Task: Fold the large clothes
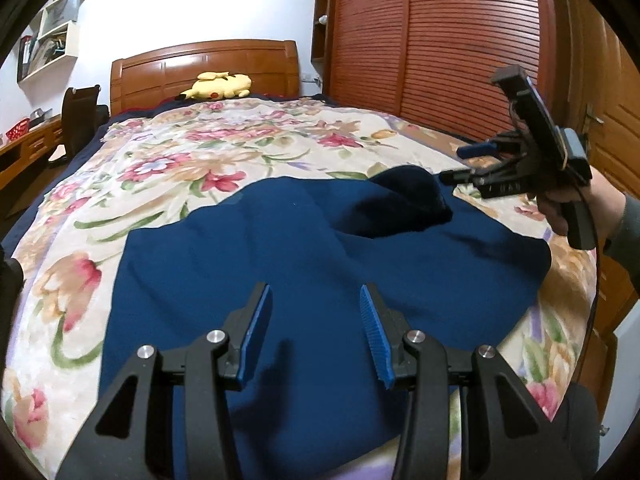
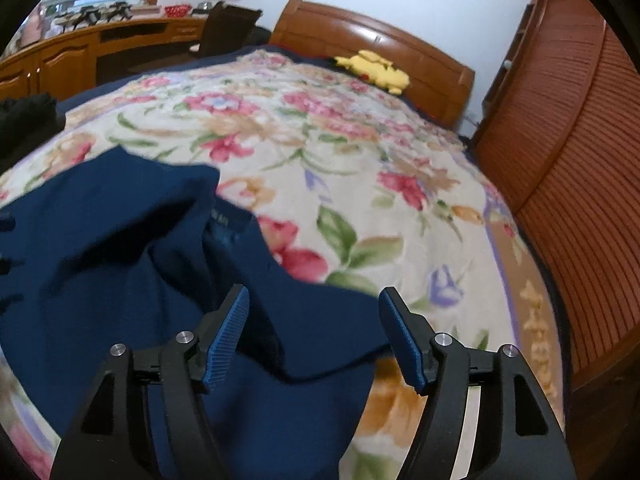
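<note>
navy garment [image 1: 280, 248], floral bedspread [image 1: 200, 148], open left gripper [image 1: 316, 304]

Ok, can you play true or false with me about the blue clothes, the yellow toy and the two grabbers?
1. The blue garment lies on a flowery bedspread. True.
2. The yellow plush toy sits on top of the garment. False: it lies far off by the wooden headboard.
3. The left gripper pinches the cloth. False: its jaws stand apart above the garment with nothing between them.
4. The right gripper has its jaws open and holds nothing. True.
5. A person's hand holds the right gripper. True.
6. The wardrobe doors are white. False: they are reddish-brown slatted wood.
</note>
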Demonstrator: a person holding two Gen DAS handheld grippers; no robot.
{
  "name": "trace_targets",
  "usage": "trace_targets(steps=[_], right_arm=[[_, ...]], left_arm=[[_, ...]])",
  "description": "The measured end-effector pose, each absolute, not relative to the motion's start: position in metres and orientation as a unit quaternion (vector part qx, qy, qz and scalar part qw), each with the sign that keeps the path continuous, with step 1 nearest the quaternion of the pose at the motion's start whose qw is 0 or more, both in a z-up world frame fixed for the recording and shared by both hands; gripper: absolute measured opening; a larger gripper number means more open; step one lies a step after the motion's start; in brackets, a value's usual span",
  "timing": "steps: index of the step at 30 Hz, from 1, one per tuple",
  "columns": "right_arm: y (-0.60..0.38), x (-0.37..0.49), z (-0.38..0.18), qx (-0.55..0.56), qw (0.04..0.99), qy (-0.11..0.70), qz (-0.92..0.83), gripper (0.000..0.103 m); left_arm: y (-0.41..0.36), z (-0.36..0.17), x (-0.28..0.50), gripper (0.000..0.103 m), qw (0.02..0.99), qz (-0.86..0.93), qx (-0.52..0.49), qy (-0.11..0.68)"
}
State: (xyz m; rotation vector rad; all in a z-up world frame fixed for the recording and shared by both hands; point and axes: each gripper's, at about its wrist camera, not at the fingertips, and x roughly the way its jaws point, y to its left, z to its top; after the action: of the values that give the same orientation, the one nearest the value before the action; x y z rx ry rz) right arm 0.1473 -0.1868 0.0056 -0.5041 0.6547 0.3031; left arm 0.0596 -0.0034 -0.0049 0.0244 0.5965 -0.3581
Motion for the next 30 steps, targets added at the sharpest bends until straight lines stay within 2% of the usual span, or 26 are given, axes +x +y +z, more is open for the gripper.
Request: trace_targets(steps=[7, 17, 18, 20, 21, 22, 23, 25, 30], right_arm=[[-0.181, 0.148, -0.039, -0.263, 0.88, 0.356, 0.172, 0.069], [-0.175, 0.173, -0.069, -0.288, 0.861, 0.386, 0.164, 0.068], [-0.174, 0.177, -0.072, -0.301, 0.857, 0.387, 0.155, 0.064], [-0.175, 0.184, -0.076, -0.31, 0.855, 0.391, 0.143, 0.048], [-0.175, 0.188, -0.076, -0.308, 0.854, 0.392, 0.147, 0.034], [-0.174, 0.19, -0.075, -0.31, 0.854, 0.391, 0.149, 0.025], [-0.171, 0.193, -0.073, -0.316, 0.853, 0.385, 0.153, 0.008], [-0.164, 0.199, -0.066, -0.327, 0.858, 0.367, 0.148, 0.004], [-0.147, 0.234, -0.034, -0.312, 0.884, 0.323, 0.126, 0.004]], left_arm=[[-0.01, -0.009, 0.062, 0.044, 0.938, -0.176, 0.017, 0.297], [-0.009, -0.013, 0.066, 0.044, 0.937, -0.174, 0.019, 0.303], [-0.009, -0.013, 0.066, 0.044, 0.937, -0.173, 0.018, 0.303], [-0.009, -0.014, 0.066, 0.044, 0.937, -0.172, 0.016, 0.305], [-0.008, -0.014, 0.066, 0.044, 0.936, -0.172, 0.016, 0.306], [-0.008, -0.014, 0.065, 0.044, 0.936, -0.171, 0.016, 0.306], [-0.008, -0.014, 0.065, 0.044, 0.937, -0.171, 0.017, 0.305], [-0.007, -0.015, 0.064, 0.044, 0.937, -0.17, 0.018, 0.306], [-0.004, -0.016, 0.068, 0.044, 0.936, -0.166, 0.014, 0.309]])
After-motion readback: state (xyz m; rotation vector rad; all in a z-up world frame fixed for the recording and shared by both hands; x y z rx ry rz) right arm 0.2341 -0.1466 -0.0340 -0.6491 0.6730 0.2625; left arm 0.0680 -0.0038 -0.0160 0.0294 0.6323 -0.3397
